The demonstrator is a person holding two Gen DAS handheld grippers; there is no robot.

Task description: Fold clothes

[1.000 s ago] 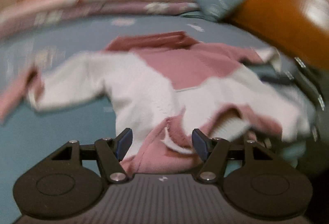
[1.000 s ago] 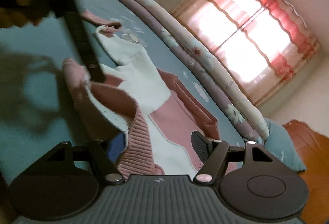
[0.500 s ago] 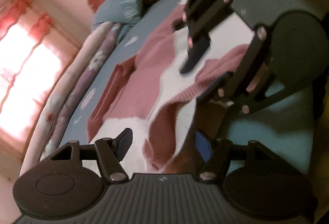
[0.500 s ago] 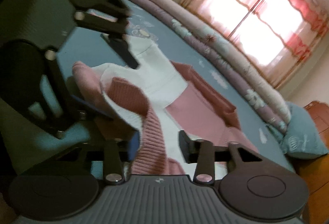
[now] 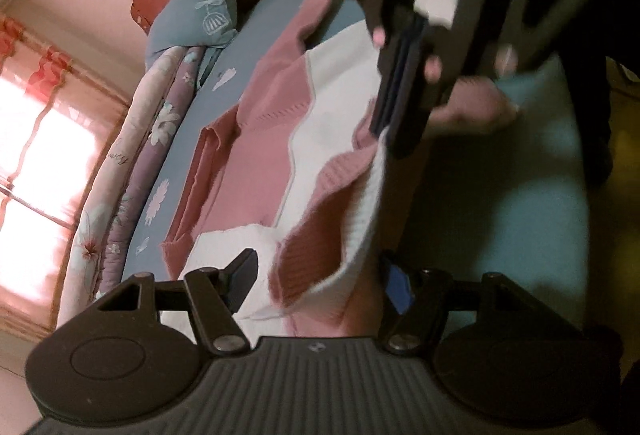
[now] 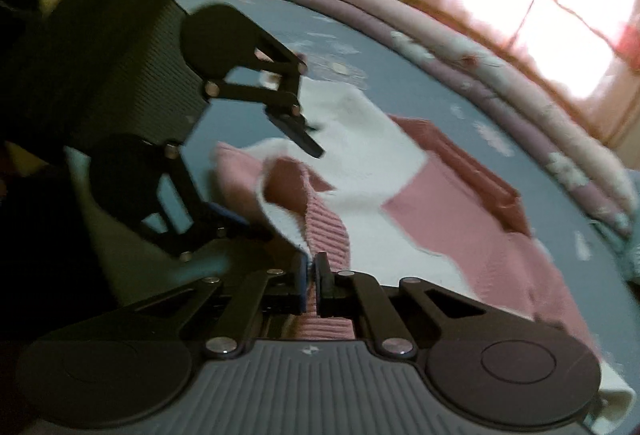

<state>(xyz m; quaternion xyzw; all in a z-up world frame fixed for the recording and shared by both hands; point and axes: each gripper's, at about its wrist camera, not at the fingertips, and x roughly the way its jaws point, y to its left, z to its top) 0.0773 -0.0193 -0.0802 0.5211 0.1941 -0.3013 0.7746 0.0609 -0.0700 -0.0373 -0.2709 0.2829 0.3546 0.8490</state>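
The left gripper point(image 5: 316, 275) is seen with jaws apart and the sweater point(image 5: 260, 163) hem loose between them, not pinched; a firm bite on the ribbed edge is advised before any lift. The sweater is spread on the bed point(image 6: 248, 15), its hem nearest. To the right, the right gripper point(image 6: 313, 277) is closed on the pink ribbing point(image 6: 326, 231), its jaws having just been closing. Both corners are best raised together, level, so the fold lands square.

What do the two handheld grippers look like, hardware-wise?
Both match: the left gripper and right gripper have a grey ribbed body with a small white logo, black linkage arms with silver pivot screws, round black side discs, and black fingers faced with blue pads. No cables visible.
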